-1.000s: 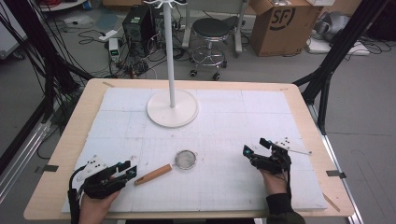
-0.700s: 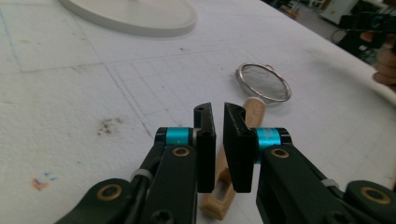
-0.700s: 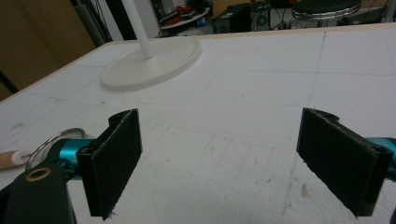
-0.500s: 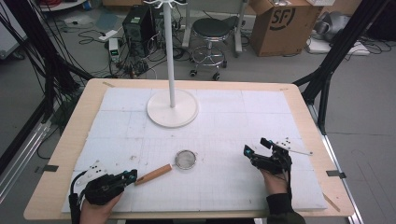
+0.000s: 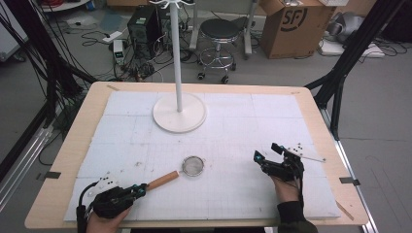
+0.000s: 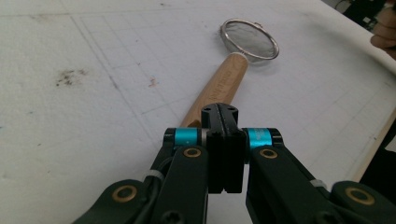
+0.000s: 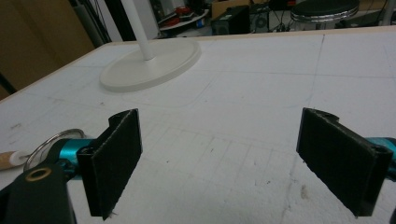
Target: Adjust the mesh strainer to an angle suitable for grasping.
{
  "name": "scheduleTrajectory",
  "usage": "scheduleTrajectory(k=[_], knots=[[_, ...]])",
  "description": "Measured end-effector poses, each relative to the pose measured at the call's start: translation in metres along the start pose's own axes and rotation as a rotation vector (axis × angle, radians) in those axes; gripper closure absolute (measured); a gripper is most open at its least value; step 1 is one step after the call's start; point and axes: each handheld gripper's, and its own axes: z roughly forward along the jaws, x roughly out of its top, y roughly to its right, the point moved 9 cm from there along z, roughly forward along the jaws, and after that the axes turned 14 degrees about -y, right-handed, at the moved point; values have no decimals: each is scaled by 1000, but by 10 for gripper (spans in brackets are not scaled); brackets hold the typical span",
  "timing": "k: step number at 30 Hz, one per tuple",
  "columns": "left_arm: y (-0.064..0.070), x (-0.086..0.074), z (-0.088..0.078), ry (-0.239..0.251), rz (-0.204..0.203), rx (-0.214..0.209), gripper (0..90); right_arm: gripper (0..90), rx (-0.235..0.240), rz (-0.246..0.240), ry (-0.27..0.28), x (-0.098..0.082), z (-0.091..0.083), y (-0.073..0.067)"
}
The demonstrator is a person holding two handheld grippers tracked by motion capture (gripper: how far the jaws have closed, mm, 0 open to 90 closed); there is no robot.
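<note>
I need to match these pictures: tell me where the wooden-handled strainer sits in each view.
High view: strainer lower centre, handle pointing lower left.
Left gripper view: strainer upper centre, handle running toward bottom.
Right gripper view: strainer low at left edge.
Shared landmark: white gridded mat under it.

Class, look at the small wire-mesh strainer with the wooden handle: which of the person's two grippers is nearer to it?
Left. The left gripper is at the end of the strainer's wooden handle, jaws closed. The right gripper rests apart to the strainer's right, jaws wide open.

Only the stand's base (image 5: 179,112) blocks the open mat (image 5: 243,126).
</note>
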Motion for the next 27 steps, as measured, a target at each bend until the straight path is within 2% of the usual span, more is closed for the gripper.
scheduleTrajectory(k=[7, 13, 16, 19, 23, 27], knots=[[-3, -7, 4, -22, -53, -1, 899, 135, -2, -3, -1, 0, 1, 1], [2, -12, 6, -38, -55, -3, 899, 136, -4, 0, -4, 0, 1, 1], [0, -13, 7, -31, -65, -20, 899, 136, -6, -2, -3, 0, 1, 1], [-2, -14, 7, -33, -72, -9, 900, 136, -8, 0, 3, 0, 0, 1], [-2, -16, 12, -59, -66, 3, 900, 137, -7, -1, -2, 0, 0, 1], [-2, -17, 13, -57, -76, 0, 900, 138, -7, -1, -2, 0, 0, 1]])
